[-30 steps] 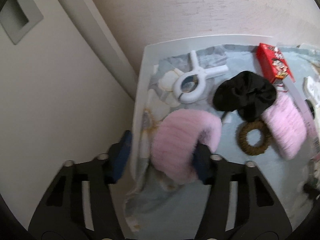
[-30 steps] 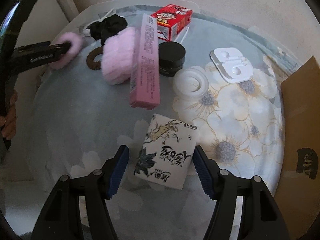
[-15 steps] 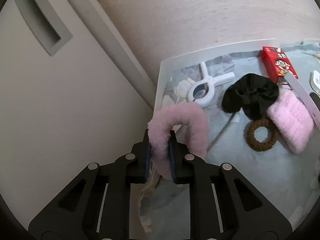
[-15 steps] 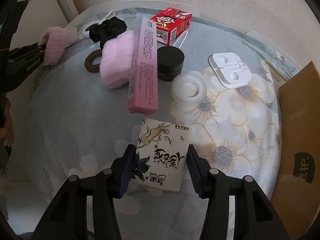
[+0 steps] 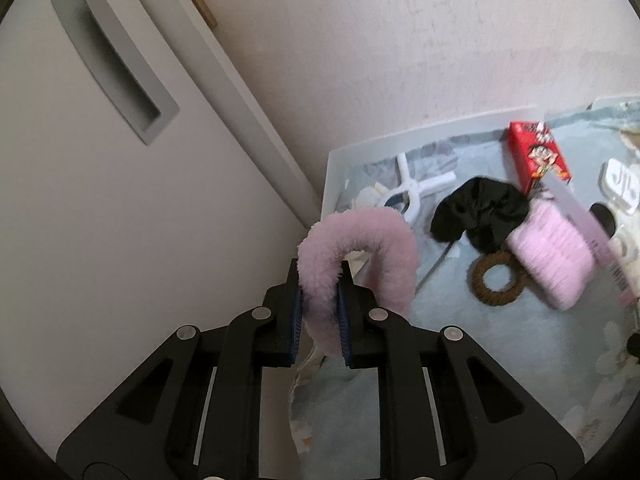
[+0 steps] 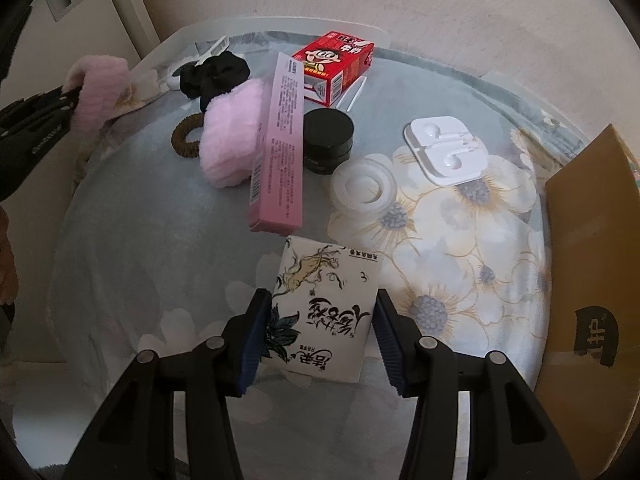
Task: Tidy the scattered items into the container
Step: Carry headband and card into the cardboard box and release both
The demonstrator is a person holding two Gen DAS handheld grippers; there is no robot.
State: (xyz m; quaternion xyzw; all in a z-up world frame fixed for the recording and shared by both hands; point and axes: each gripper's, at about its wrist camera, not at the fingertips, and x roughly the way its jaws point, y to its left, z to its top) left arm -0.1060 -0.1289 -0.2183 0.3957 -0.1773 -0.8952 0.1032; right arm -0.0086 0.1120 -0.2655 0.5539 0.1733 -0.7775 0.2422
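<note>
My left gripper is shut on a fluffy pink scrunchie and holds it lifted past the table's left edge; it also shows in the right wrist view. My right gripper is shut on a white tissue pack with ink drawings, which still rests on the floral cloth. A brown cardboard box stands at the right.
On the floral cloth lie a long pink box, a red milk carton, a black jar, a white ring, an earphone case, a pink puff, a brown hair tie, a black scrunchie and a white clip. A grey door is at the left.
My left gripper closed on the pink scrunchie and lifted it up and left off the cloth. My right gripper closed its fingers onto the tissue pack.
</note>
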